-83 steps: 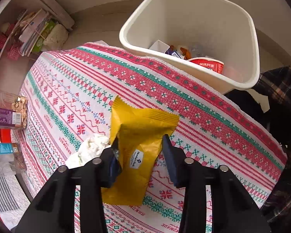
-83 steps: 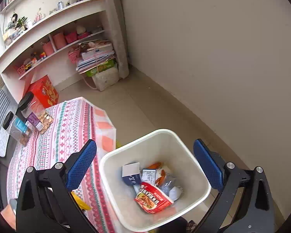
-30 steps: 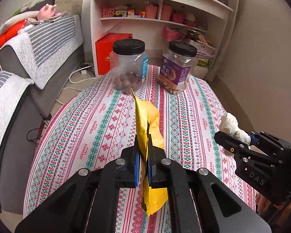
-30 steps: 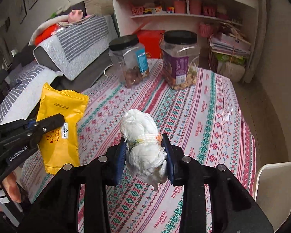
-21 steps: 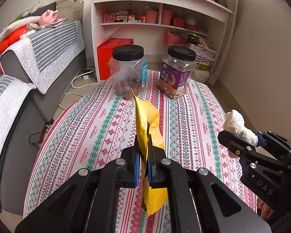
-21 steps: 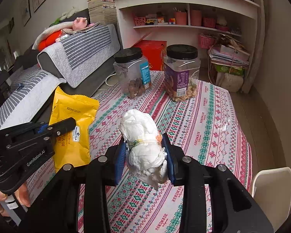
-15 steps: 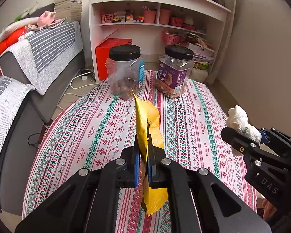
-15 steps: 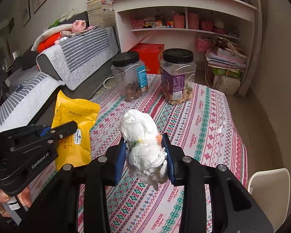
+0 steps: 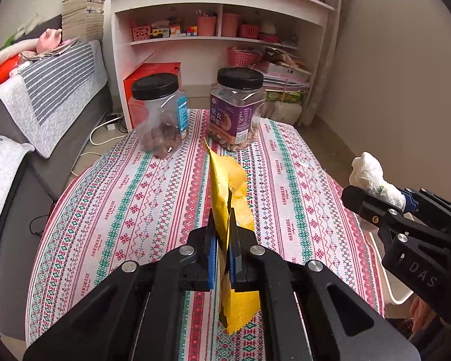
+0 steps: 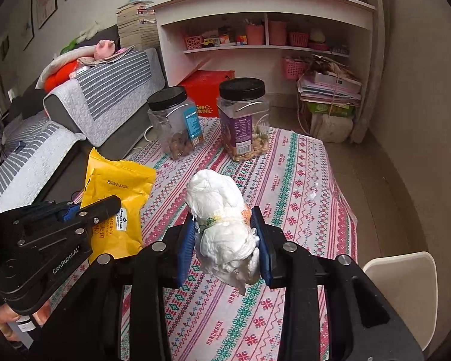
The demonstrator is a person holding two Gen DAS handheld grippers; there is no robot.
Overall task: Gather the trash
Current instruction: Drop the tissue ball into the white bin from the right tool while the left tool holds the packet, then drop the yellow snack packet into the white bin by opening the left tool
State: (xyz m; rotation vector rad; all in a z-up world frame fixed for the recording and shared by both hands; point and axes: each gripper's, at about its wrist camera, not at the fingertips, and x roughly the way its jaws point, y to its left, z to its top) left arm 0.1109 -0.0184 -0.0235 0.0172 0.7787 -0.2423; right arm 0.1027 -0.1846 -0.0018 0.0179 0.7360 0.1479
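In the left wrist view, the left tongs (image 9: 222, 242) are pinched narrow on a yellow snack wrapper (image 9: 230, 189) held edge-on above the table (image 9: 141, 204), with two black-lidded jars (image 9: 237, 109) standing toward 12 o'clock and the right tongs (image 9: 378, 201) at 3 o'clock gripping a crumpled white tissue (image 9: 371, 176). In the right wrist view, the right tongs (image 10: 224, 236) clamp the tissue wad (image 10: 222, 219) at centre, the left tongs (image 10: 93, 207) carry the wrapper (image 10: 117, 201) at 9 o'clock, and a white bin rim (image 10: 406, 282) shows at 4 o'clock beside the table (image 10: 300, 198).
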